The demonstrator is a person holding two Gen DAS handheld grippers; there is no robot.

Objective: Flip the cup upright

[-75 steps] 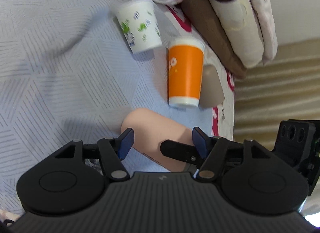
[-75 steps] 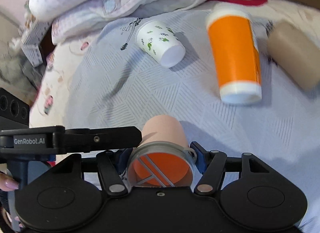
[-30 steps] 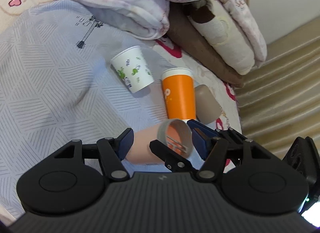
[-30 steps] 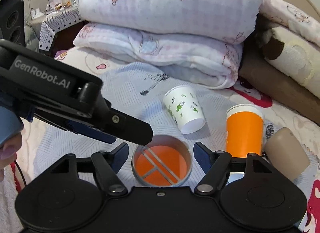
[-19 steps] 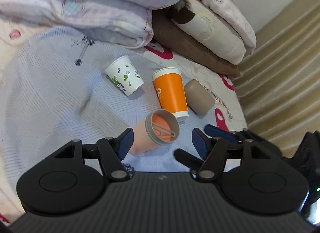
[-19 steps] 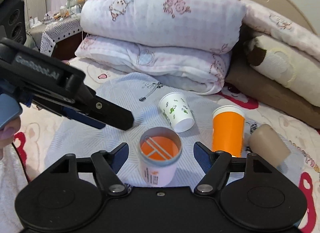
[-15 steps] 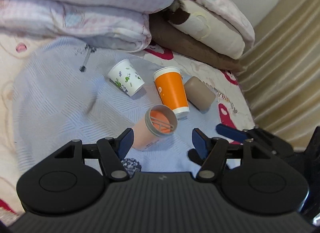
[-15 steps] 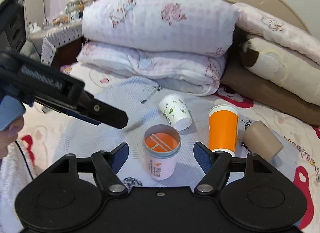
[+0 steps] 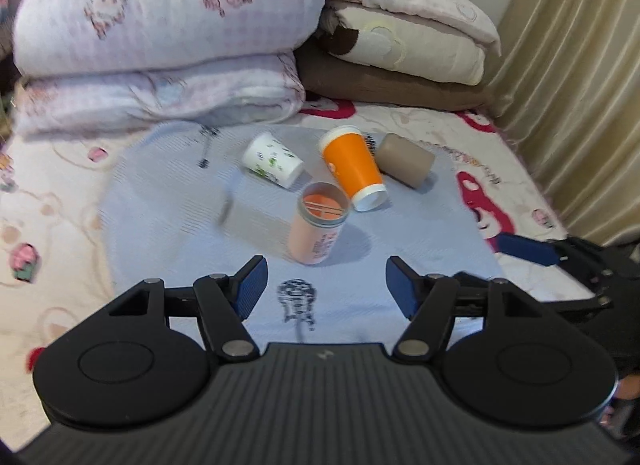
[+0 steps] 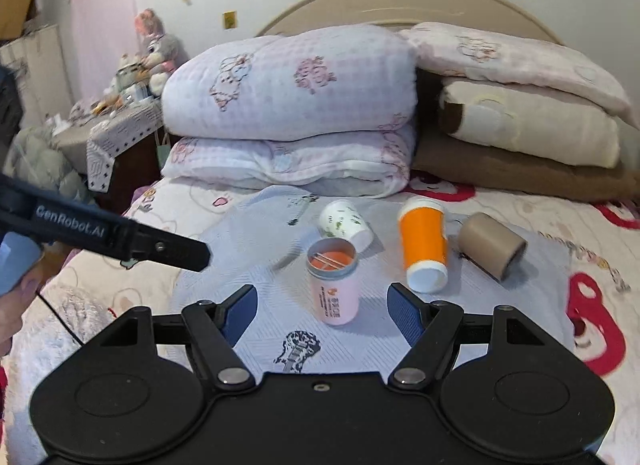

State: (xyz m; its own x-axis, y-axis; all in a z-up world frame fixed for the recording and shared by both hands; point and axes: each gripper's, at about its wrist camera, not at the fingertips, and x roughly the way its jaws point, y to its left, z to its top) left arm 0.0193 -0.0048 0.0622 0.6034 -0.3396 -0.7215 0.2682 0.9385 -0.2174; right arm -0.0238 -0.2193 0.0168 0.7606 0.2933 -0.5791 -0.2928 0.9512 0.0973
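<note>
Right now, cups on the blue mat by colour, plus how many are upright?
Pink cup: 1, upright, mouth up
White cup with green print: 1, on its side
Orange cup: 1, tipped over
Tan cup: 1, on its side
Total: 4 cups, 1 upright

pink cup (image 10: 335, 292): smooth, matt plastic body, grey rim, printed label. orange cup (image 10: 424, 249), white printed cup (image 10: 345, 222) and brown cup (image 10: 489, 245): paper by the look of them, matt. bed cover (image 10: 256, 265): pale blue woven cloth, ribbed texture. pillows (image 10: 292, 81): soft quilted cloth. both grippers (image 9: 323, 283) (image 10: 320, 307): matt black plastic, blue pads (image 10: 239, 311), metal pivot pins.
</note>
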